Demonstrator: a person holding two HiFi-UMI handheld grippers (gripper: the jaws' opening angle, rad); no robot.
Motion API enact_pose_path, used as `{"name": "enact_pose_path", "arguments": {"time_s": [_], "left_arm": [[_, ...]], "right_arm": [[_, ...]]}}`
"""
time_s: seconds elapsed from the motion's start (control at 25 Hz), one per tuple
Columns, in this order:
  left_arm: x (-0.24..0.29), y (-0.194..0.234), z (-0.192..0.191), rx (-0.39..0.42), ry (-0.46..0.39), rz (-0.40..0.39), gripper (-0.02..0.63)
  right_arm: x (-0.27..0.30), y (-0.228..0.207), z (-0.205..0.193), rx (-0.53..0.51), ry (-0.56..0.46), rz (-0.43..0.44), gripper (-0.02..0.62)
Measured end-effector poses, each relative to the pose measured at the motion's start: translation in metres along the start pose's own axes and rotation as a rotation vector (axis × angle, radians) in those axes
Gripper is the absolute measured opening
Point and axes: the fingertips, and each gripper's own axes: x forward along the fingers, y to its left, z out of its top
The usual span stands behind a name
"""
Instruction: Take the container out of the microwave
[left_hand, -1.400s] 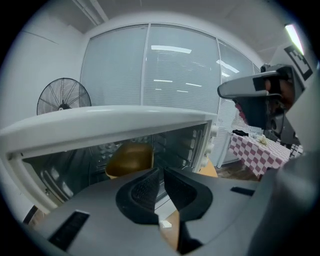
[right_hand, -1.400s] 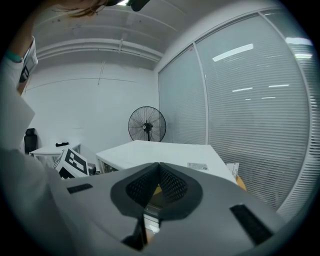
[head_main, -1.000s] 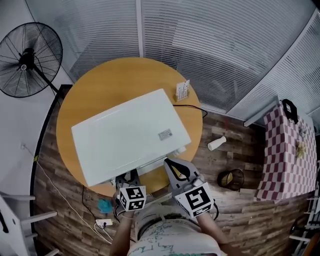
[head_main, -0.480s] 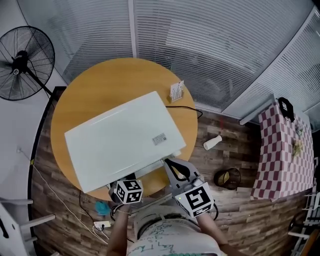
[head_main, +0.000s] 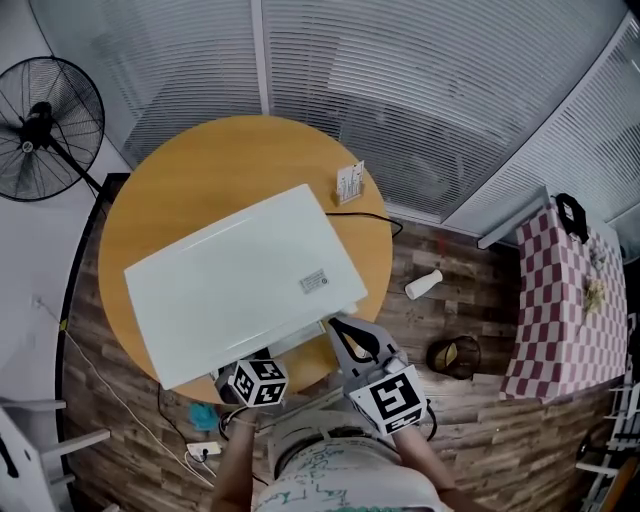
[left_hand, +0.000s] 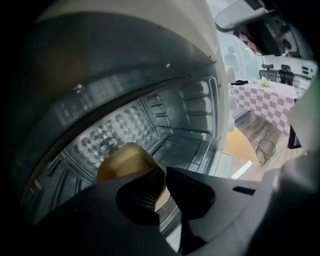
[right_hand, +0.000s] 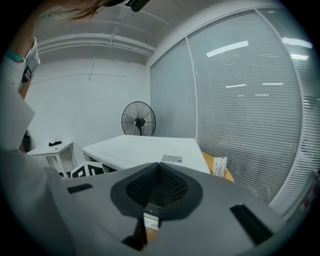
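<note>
A white microwave (head_main: 240, 280) stands on a round orange table (head_main: 200, 160). In the left gripper view its metal cavity is open, and a tan container (left_hand: 125, 160) sits inside on the floor. My left gripper (left_hand: 164, 189) reaches into the cavity. Its jaws have just been closing, and the container's near wall is pinched between the pads. In the head view only that gripper's marker cube (head_main: 258, 382) shows, at the microwave's front edge. My right gripper (head_main: 337, 326) is shut on nothing, held beside the microwave's front right corner, and the right gripper view shows its tips together (right_hand: 160, 167).
A standing fan (head_main: 40, 125) is at the far left. A small card stand (head_main: 349, 183) sits on the table's far edge. On the wooden floor lie a paper cup (head_main: 422, 286), a wire basket (head_main: 455, 357) and a power strip (head_main: 205, 450). A checkered table (head_main: 560, 300) stands right.
The left gripper's cube has slid forward, closer under the microwave's front edge. The right gripper has stayed where it was. The head view has shifted slightly.
</note>
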Motion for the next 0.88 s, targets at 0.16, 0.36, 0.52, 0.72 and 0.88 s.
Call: {"name": "enact_pose_path", "arguments": {"time_s": [0.16, 0.36, 0.52, 0.72, 0.88], "left_arm": [[-0.003, -0.002, 0.000, -0.028, 0.003, -0.011, 0.046], [-0.008, -0.007, -0.003, -0.031, 0.014, -0.022, 0.044], [-0.013, -0.011, -0.005, -0.025, 0.019, -0.025, 0.044], [-0.016, -0.013, -0.005, -0.032, 0.015, -0.022, 0.043], [-0.021, -0.018, -0.005, -0.038, 0.016, -0.033, 0.043]], "right_arm": [[-0.003, 0.000, -0.001, -0.004, -0.001, -0.002, -0.006], [-0.007, 0.001, -0.002, -0.001, 0.015, -0.004, -0.006], [-0.010, 0.002, -0.001, 0.000, -0.016, -0.004, -0.006], [-0.014, 0.004, -0.005, 0.002, -0.016, -0.003, -0.006], [-0.015, 0.007, -0.005, 0.004, -0.017, 0.003, -0.006]]}}
